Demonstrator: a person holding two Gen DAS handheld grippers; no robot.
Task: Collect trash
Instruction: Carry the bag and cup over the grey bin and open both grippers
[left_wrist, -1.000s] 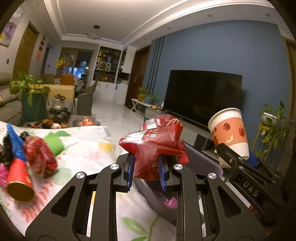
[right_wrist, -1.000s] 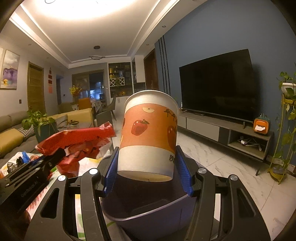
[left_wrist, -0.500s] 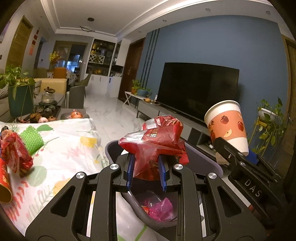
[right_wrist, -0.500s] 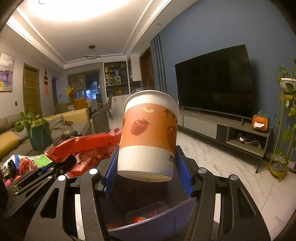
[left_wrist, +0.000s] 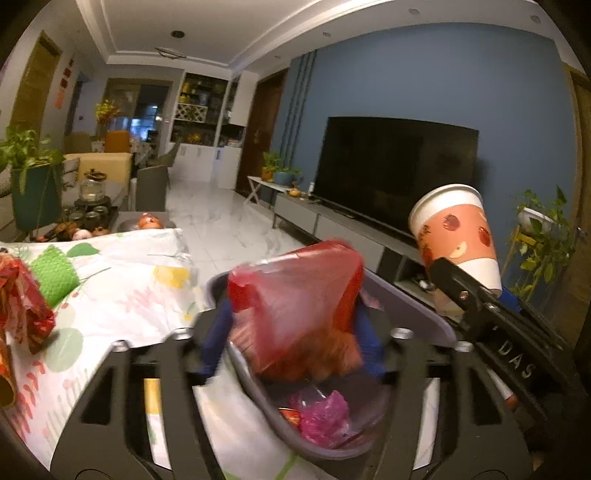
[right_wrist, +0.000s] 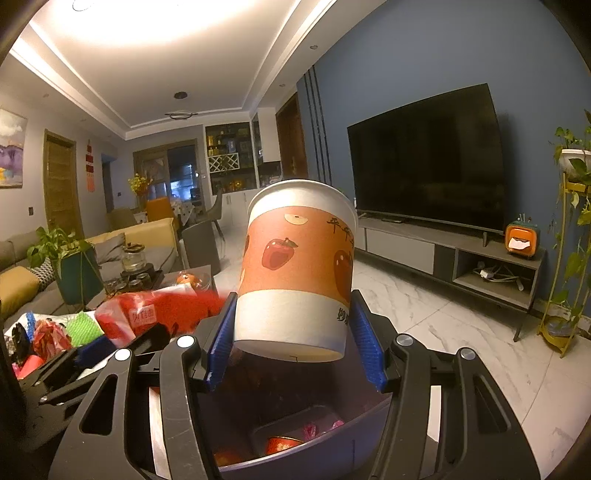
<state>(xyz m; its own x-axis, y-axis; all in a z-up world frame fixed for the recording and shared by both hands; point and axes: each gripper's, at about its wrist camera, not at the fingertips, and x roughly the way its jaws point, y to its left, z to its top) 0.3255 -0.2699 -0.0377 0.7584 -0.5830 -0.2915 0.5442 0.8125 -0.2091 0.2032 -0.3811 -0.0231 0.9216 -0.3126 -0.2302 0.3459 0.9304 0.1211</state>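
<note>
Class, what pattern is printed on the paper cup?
Red apples on orange, white bands; the paper cup shows best in the right wrist view.

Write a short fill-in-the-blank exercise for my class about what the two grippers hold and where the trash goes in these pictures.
1. The right gripper grips a paper cup printed with red ______.
2. The left gripper, with its jaws apart, has a crumpled ______ wrapper blurred between its fingers.
3. Both items hang above a grey ______ that already contains pink trash.
4. The tablecloth beside it has a ______ pattern.

Missing words: apples; red; bin; floral
</note>
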